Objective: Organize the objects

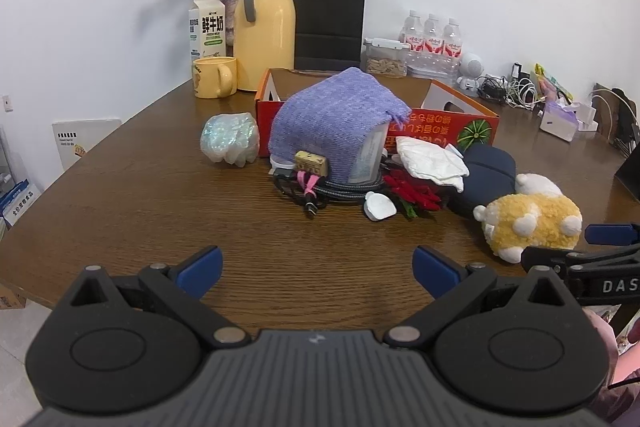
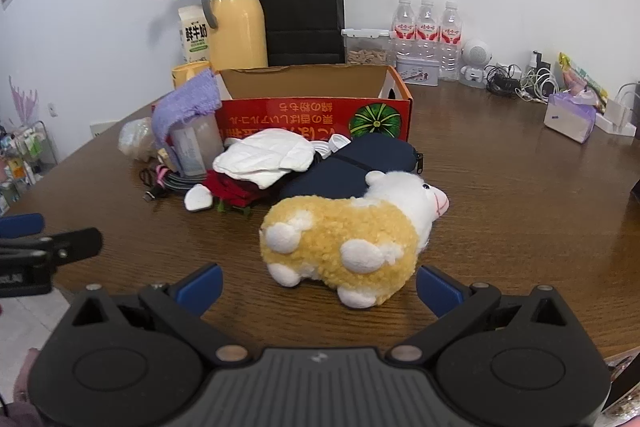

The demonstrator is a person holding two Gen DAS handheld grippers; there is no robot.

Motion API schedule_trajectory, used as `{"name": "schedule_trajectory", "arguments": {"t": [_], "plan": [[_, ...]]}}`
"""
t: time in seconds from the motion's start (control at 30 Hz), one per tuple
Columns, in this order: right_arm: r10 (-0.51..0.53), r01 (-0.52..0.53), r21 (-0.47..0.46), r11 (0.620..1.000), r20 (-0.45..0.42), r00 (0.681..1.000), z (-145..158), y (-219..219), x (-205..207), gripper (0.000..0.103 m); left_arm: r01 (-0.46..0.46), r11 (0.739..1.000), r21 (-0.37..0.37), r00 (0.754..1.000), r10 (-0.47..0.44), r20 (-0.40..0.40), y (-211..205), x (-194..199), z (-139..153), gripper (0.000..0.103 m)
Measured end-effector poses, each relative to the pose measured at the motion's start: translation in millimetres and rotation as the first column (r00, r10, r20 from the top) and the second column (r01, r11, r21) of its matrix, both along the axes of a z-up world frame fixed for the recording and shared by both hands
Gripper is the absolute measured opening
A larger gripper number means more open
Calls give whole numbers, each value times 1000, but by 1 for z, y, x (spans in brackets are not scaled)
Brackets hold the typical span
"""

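basically nothing's sorted yet: my left gripper and right gripper both hang wide apart and empty, the red cardboard box mid-frame looks empty, and the fluffy yellow-and-white plush sheep plus the pile behind it sit on the brown wooden table

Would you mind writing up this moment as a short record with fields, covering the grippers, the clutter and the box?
surface: wooden table
left hand-held gripper: open, empty, above bare table
right hand-held gripper: open, empty, just short of the plush sheep
box: red cardboard box, open top, no contents visible
loose pile in front of box: purple cloth draped over a clear container, coiled cable, white cloth, navy pouch
behind box: yellow jug, black paper bag
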State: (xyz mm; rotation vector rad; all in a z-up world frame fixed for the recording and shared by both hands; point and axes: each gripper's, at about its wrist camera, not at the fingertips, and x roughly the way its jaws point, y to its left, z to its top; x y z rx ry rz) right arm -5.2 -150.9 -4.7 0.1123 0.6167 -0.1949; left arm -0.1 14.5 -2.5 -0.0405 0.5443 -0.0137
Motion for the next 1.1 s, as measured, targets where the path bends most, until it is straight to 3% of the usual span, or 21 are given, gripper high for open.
{"name": "schedule_trajectory", "arguments": {"t": [0.6, 1.1], "plan": [[-155, 152, -73, 986, -36, 987, -8, 0, 55, 103, -33, 998, -44, 999, 33, -17, 30, 21, -16, 103], [-215, 211, -110, 971, -26, 976, -17, -1, 67, 103, -53, 997, -62, 998, 50, -44, 38, 27, -23, 103]]}}
